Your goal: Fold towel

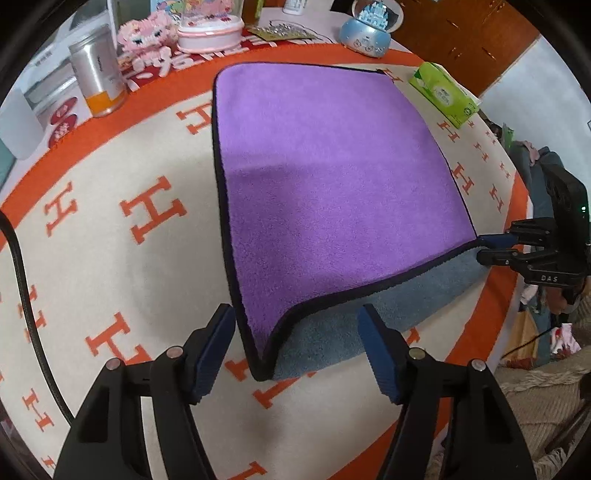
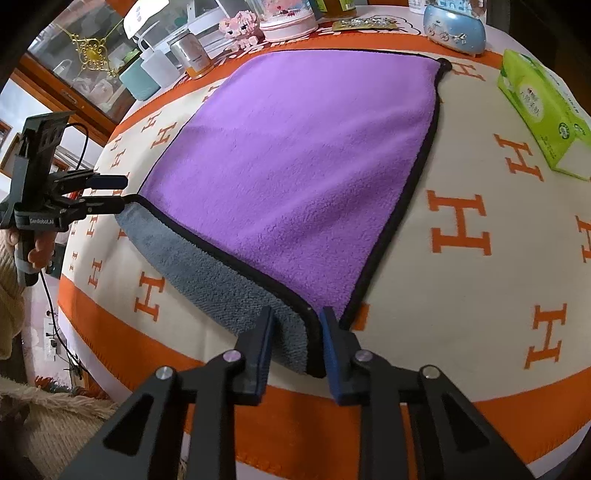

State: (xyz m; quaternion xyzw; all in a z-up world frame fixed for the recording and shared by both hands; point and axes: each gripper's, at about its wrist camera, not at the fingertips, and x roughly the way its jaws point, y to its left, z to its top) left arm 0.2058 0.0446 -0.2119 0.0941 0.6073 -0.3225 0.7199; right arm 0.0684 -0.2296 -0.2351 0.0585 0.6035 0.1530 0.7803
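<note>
A purple towel with black trim and a grey underside lies folded once on the H-patterned cloth; it also shows in the right wrist view. The grey lower layer sticks out past the purple edge on the near side. My left gripper is open, its fingers either side of the near left corner, not closed on it. My right gripper is open around the near right corner. Each gripper shows in the other's view, the right gripper and the left gripper, both at the towel's edge.
A green tissue pack lies right of the towel. At the back stand a metal tin, a pink block figure, a pink box and a blue music box. A black cable runs at left. The table edge is near.
</note>
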